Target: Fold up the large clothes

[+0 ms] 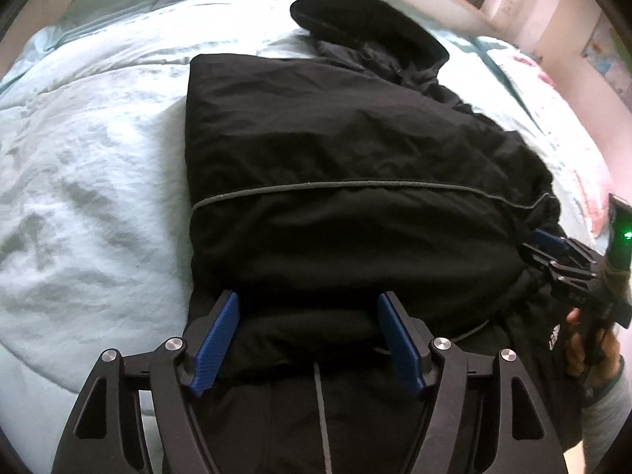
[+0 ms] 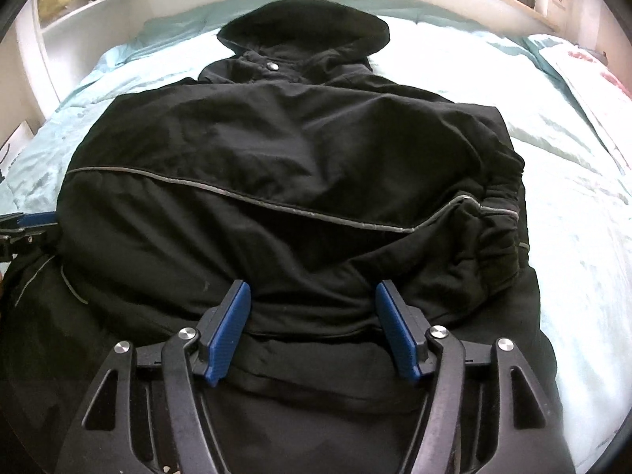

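A big black jacket (image 2: 284,181) lies on a bed (image 1: 79,158) with a pale blue blanket. Its hood (image 2: 304,27) points to the far end of the bed, toward the window. The sides look already turned in, so the jacket makes a long block with a thin grey stripe (image 2: 300,207) running across it. The left gripper (image 1: 308,339) sits at the near end of the jacket, close to its left edge. Its two blue fingers (image 1: 217,343) are spread wide, one on each side of a thick roll of cloth, and they do not pinch it. The right gripper (image 2: 312,331) is at the near end too, more to the right side. It is also wide open, with a fold of cloth between its fingers but not squeezed. I think the step now is getting ready to grab the bottom part of the jacket. Next, both grippers would need to close on the cloth at the same time, lift it up, and carry it toward the hood to fold the jacket in half. The jacket is thick and puffy, so a firm pinch is likely needed.
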A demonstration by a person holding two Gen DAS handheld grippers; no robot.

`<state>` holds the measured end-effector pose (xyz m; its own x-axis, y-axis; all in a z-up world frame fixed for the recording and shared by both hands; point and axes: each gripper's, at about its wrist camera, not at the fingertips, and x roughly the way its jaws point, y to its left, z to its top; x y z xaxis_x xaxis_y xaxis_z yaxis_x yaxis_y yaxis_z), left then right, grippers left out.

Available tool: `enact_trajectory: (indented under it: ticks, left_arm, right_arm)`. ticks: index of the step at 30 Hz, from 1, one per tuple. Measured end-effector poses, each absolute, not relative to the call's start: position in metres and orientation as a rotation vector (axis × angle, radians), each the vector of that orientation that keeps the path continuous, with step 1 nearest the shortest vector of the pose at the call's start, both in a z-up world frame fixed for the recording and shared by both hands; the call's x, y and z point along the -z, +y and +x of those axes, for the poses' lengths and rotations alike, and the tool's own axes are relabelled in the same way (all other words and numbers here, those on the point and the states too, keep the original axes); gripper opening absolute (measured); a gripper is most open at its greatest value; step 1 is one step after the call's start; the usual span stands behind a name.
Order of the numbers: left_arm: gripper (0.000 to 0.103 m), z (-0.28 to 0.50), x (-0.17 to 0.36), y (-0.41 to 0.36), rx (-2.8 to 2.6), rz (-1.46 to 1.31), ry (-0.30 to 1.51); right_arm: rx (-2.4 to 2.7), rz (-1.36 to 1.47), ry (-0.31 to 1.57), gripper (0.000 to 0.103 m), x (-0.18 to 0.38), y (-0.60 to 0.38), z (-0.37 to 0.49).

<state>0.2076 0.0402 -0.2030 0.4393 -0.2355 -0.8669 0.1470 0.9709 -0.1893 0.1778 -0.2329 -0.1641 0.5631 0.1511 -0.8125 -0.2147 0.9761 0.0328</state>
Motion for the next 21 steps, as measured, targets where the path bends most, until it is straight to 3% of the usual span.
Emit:
enact_trajectory:
  ticks: [9,13,21]
  left_arm:
    - [0.074,0.22,0.136,0.04,0.238,-0.189,1.197]
    - [0.074,0.232,0.094,0.042,0.236,-0.184,1.178]
    - [0.074,0.281,0.026,0.043,0.281,-0.221,1.05]
  right_arm:
    - [-0.263,-0.018,1.22,0.071,0.134,-0.237,0.204]
    - [-0.34,0.123,1.173,0.071,0.079,-0.244,0.201]
    - [-0.233,0.062,0.978,0.071,-0.032,-0.248,0.246]
